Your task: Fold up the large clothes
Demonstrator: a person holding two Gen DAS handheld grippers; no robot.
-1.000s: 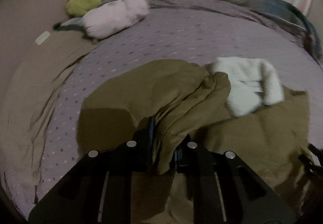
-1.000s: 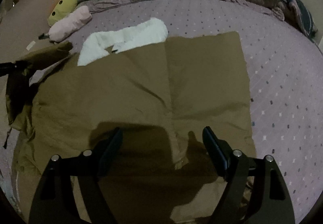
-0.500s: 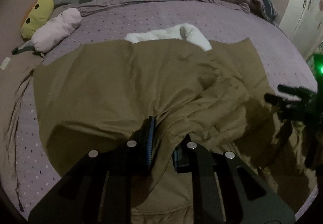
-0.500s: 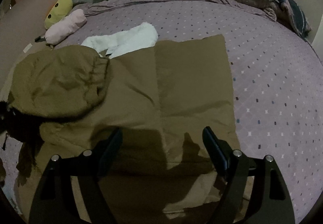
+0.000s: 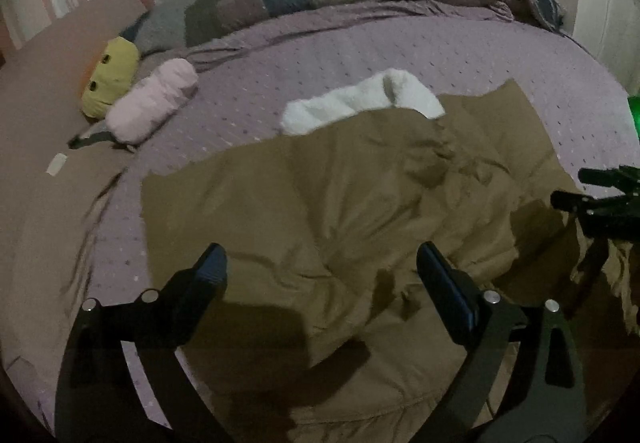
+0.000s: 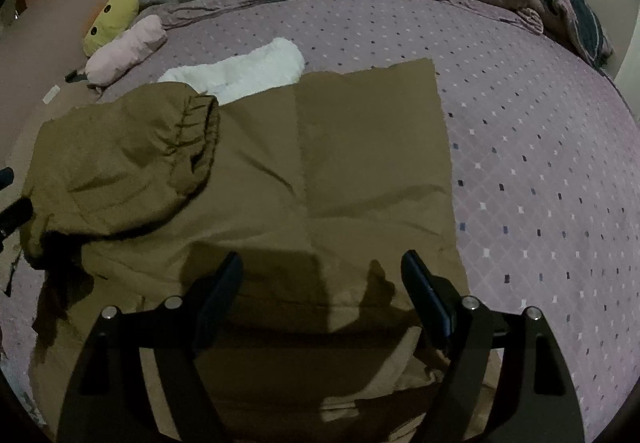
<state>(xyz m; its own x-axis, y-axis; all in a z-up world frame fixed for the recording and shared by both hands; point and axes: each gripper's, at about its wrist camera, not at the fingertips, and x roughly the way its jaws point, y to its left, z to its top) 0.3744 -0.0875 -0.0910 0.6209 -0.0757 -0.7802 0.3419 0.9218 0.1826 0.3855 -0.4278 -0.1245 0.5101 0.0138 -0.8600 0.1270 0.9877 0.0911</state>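
Lying spread across the purple dotted bedsheet: large olive-brown fabric garment, flat on its right half, bunched and wrinkled on its left half.

Left tool: hovering just above the wrinkled left part of the garment, jaws having just been opening, now standing wide and released. Cloth lying below and between the fingers, not pinched by either pad.

Right tool: hovering over the near edge of the flat right half, jaws spread, released, gripping nothing. Central seam of the garment running away from the gap between the fingers.

Folded-over sleeve with gathered cuff: resting on the garment's left side, well left of the right tool.

Lying at the garment's far edge, partly under it: white fluffy towel-like cloth.

Resting near the bed's far left corner, well apart from both tools: yellow plush toy and pale pink rolled cushion.
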